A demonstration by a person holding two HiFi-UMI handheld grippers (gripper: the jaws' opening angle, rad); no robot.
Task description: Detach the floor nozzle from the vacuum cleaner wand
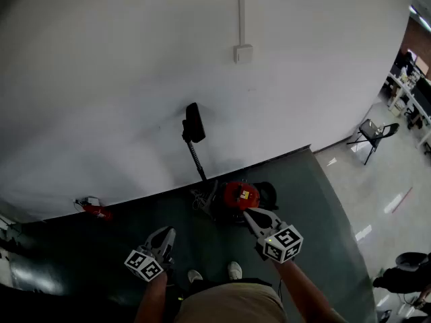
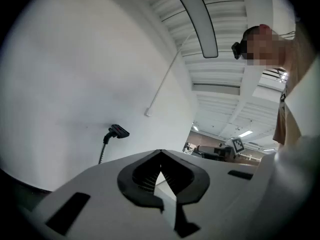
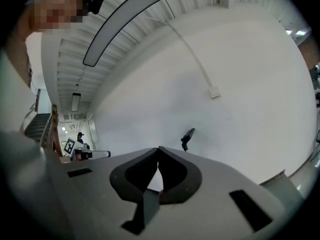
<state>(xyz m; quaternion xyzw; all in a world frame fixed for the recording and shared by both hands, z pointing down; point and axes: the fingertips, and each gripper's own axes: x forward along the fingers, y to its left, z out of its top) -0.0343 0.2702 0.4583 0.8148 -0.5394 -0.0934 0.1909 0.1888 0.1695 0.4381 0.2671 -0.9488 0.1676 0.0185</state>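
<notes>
Jaws: the left gripper is closed tip to tip with nothing in it, and the right gripper is the same. You're holding both roughly level in front of you, well short of the work, so nothing is gripped yet. Open both before you close in.

Just past the right gripper's tips, the round red vacuum cleaner body sits on the dark grey floor mat, near the foot of the white wall. The thin dark wand rises from the body. The flat black floor nozzle is at its top end, up in the air rather than on the floor. Both gripper views show the nozzle small and far ahead.

My read is that the step in hand is the approach.
- Step in round the body and don't knock it. The wand looks only propped at the wall and could slide.
- Take the wand first, just below the nozzle neck, and clamp it firmly to steady it.
- Put the other gripper across the nozzle neck, not the wide head.
- Pull straight along the wand's axis, with no sideways bending.
- I can't make out a release catch because the joint is too small from here. Check it close up before you pull.
</notes>
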